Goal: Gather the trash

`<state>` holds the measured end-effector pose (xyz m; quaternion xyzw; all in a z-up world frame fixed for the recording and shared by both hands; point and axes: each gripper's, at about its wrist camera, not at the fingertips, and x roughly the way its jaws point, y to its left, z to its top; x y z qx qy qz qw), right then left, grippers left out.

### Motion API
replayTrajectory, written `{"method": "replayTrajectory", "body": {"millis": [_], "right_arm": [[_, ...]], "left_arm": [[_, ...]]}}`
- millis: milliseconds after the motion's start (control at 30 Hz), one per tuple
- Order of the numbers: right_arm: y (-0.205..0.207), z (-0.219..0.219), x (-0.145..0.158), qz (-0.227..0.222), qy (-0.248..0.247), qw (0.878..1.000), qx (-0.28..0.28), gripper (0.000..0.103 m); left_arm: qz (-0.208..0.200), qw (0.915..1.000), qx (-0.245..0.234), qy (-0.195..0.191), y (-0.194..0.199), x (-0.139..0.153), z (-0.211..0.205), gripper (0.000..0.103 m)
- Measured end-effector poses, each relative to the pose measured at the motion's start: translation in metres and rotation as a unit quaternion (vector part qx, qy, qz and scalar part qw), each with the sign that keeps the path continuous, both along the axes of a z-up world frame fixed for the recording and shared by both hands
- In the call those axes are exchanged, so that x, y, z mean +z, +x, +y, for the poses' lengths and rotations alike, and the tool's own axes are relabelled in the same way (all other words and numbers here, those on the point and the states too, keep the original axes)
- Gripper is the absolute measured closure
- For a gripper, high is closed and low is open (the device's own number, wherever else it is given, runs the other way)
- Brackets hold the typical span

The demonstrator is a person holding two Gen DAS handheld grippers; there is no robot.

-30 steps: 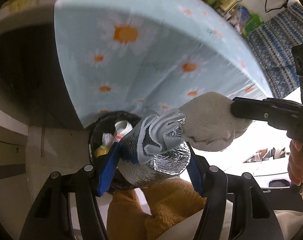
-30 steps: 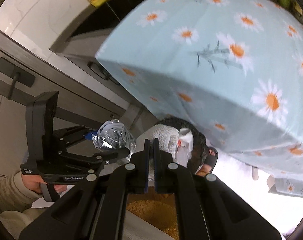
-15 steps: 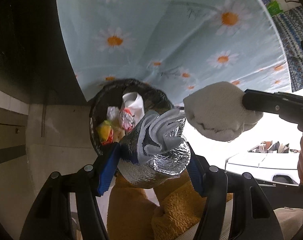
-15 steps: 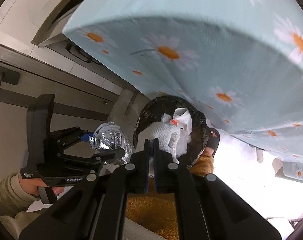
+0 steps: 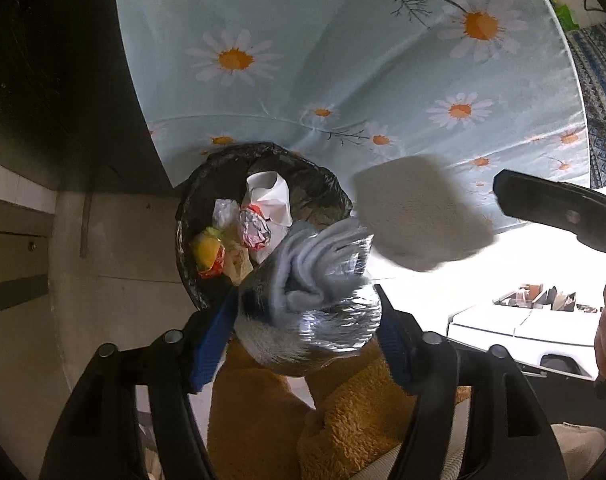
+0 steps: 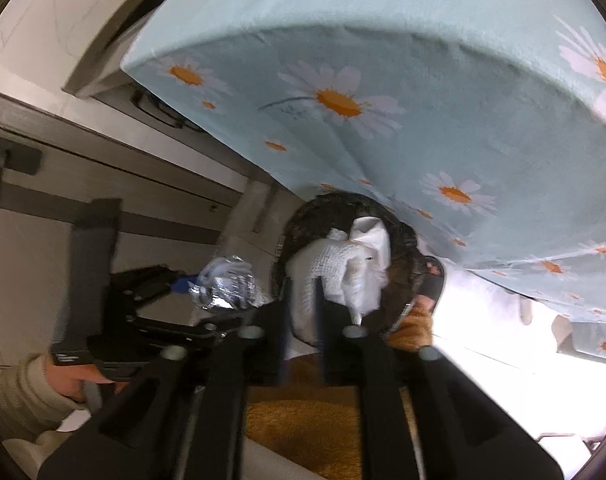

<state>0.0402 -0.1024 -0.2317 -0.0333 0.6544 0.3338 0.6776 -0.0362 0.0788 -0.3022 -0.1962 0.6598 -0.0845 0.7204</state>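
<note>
My left gripper (image 5: 303, 320) is shut on a crumpled silver foil wrapper (image 5: 323, 312), just right of the bin's rim; it shows in the right wrist view (image 6: 227, 284). A round bin with a black liner (image 5: 207, 184) stands on the floor under the table, holding several pieces of trash (image 5: 263, 208). My right gripper (image 6: 303, 312) has its jaws parted. A white crumpled paper towel (image 6: 327, 276) lies between and just beyond them, over the bin (image 6: 315, 212). In the left wrist view the towel (image 5: 415, 216) is blurred and apart from the right gripper (image 5: 555, 208).
A table with a light blue daisy cloth (image 5: 343, 80) overhangs the bin (image 6: 423, 100). Grey cabinet fronts with handles (image 6: 155, 108) are to the left. An orange fuzzy slipper (image 5: 323, 420) is on the floor below the grippers.
Both grippers dropped lower toward the bin. The right gripper's jaws opened and the paper towel came free of them. The left gripper still holds the foil.
</note>
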Motion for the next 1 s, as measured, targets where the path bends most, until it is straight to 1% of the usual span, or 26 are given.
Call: {"method": "replayTrajectory", "body": {"millis": [33,100,267,433,533,700,767,833,900,933,967,1000], "right_arm": [[0.001,0.000,0.002,-0.004,0.000,1.000,-0.005,0.073],[0.002,-0.001,0.003,-0.003,-0.002,1.000,-0.012,0.073],[0.002,-0.001,0.005,-0.001,-0.003,1.000,-0.017,0.073],[-0.002,-0.004,0.013,-0.007,-0.002,1.000,-0.026,0.073],[-0.005,-0.007,0.017,-0.012,-0.006,0.999,-0.034,0.072],[-0.014,-0.015,0.023,-0.017,-0.016,0.998,-0.053,0.072],[-0.017,-0.021,0.029,-0.023,-0.017,0.997,-0.065,0.067],[-0.018,-0.028,0.035,-0.025,-0.017,0.996,-0.079,0.066],[-0.019,-0.034,0.042,-0.031,-0.018,0.995,-0.088,0.064],[-0.019,-0.036,0.046,-0.035,-0.020,0.995,-0.092,0.062],[-0.019,-0.039,0.050,-0.039,-0.021,0.994,-0.097,0.061],[-0.018,-0.042,0.054,-0.043,-0.021,0.994,-0.102,0.061]], "left_arm": [[0.002,1.0000,0.001,0.005,0.000,-0.001,0.000,0.026],[0.007,0.9999,0.007,0.009,0.000,-0.002,0.002,0.024],[0.012,0.9998,0.011,0.010,0.000,-0.003,0.005,0.024],[0.004,0.9999,0.006,0.009,0.000,0.002,0.005,0.024],[-0.006,1.0000,0.001,0.008,0.000,0.009,0.005,0.024],[-0.022,0.9995,-0.013,0.016,0.001,0.028,0.002,0.024],[-0.030,0.9990,-0.023,0.021,0.003,0.038,0.000,0.024],[-0.042,0.9982,-0.033,0.026,0.007,0.051,0.000,0.024],[-0.055,0.9974,-0.036,0.029,0.010,0.065,0.000,0.024],[-0.060,0.9970,-0.035,0.035,0.012,0.072,0.000,0.024],[-0.070,0.9959,-0.030,0.048,0.014,0.082,0.000,0.024],[-0.077,0.9953,-0.029,0.051,0.016,0.088,0.000,0.024]]}}
